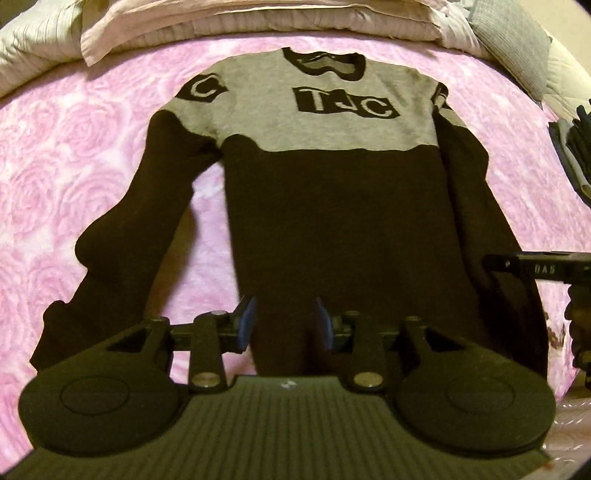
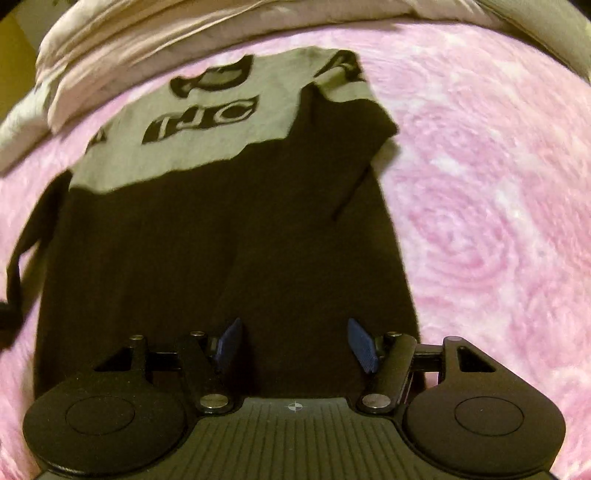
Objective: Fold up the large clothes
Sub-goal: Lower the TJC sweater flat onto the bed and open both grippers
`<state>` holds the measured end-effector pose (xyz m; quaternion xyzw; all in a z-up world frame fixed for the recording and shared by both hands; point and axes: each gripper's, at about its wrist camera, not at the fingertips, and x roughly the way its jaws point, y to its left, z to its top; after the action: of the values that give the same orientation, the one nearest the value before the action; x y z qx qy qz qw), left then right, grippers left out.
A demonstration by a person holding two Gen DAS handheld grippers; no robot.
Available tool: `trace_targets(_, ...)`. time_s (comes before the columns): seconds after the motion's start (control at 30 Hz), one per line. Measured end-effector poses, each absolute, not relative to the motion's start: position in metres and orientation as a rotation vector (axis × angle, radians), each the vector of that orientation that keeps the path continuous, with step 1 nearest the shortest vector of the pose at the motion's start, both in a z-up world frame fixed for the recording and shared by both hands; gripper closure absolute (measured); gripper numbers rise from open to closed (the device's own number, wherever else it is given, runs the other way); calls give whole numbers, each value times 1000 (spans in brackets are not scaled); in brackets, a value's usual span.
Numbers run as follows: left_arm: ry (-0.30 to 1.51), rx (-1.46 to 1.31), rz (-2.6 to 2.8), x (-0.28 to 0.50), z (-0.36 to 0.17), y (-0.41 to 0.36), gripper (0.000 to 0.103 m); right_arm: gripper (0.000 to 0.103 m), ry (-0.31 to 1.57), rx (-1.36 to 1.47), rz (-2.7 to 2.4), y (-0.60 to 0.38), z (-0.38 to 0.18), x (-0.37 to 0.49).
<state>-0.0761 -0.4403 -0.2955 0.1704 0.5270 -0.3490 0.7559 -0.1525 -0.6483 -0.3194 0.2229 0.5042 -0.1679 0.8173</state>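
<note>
A sweater [image 1: 332, 206] lies flat, front up, on a pink rose-patterned blanket [image 1: 74, 147]. Its chest is grey with black "TJC" lettering, and its body and sleeves are black. The left sleeve [image 1: 122, 229] angles out to the left, while the right sleeve [image 1: 476, 192] runs close along the body. My left gripper [image 1: 285, 325] hangs open over the lower left of the black body, with nothing pressed between its blue pads. In the right wrist view the sweater [image 2: 221, 240] fills the middle. My right gripper [image 2: 295, 347] stands open, wider, above its lower right part. That gripper's body [image 1: 543, 269] shows at the left view's right edge.
Pale pink and cream bedding [image 1: 240, 22] is piled along the far edge past the collar. A grey cushion [image 1: 509, 40] sits at the far right. A stack of dark folded clothes [image 1: 574, 147] lies at the right edge. Bare pink blanket [image 2: 498, 221] spreads right of the sweater.
</note>
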Motion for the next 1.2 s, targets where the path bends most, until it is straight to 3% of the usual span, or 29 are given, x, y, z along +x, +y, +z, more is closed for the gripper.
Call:
trace_targets(0.1, 1127, 369, -744, -89, -289, -452, 72, 43, 1048, 579, -368, -668, -324, -161)
trace_targets(0.13, 1116, 371, -731, -94, -286, -456, 70, 49, 1055, 577, -339, -670, -329, -161)
trace_targets(0.17, 1111, 371, -714, -100, -284, -461, 70, 82, 1066, 541, -313, -669, -329, -159)
trace_targets(0.2, 1120, 371, -699, -107, -285, -468, 70, 102, 1070, 489, -283, -668, -327, -157)
trace_targets(0.4, 1146, 372, -697, -145, -276, -516, 70, 102, 1017, 505, -216, -735, -265, -180)
trace_targets(0.63, 1077, 368, -776, -162, -247, -588, 69, 102, 866, 256, -501, -911, -159, -223)
trace_targets(0.67, 1066, 368, -781, -162, -244, -596, 68, 101, 831, 282, -554, -943, -153, -229)
trace_targets(0.73, 1047, 369, -781, -163, -239, -604, 65, 86, 803, 288, -656, -982, -149, -234)
trace_targets(0.8, 1041, 372, -763, -163, -236, -599, 63, 42, 802, 269, -674, -994, -149, -236)
trace_targets(1.0, 1089, 367, -622, -163, -233, -537, 58, 39, 870, 405, -492, -932, -190, -236)
trace_targets(1.2, 1167, 355, -509, -161, -249, -443, 55, 39, 1033, 557, -175, -798, -243, -254)
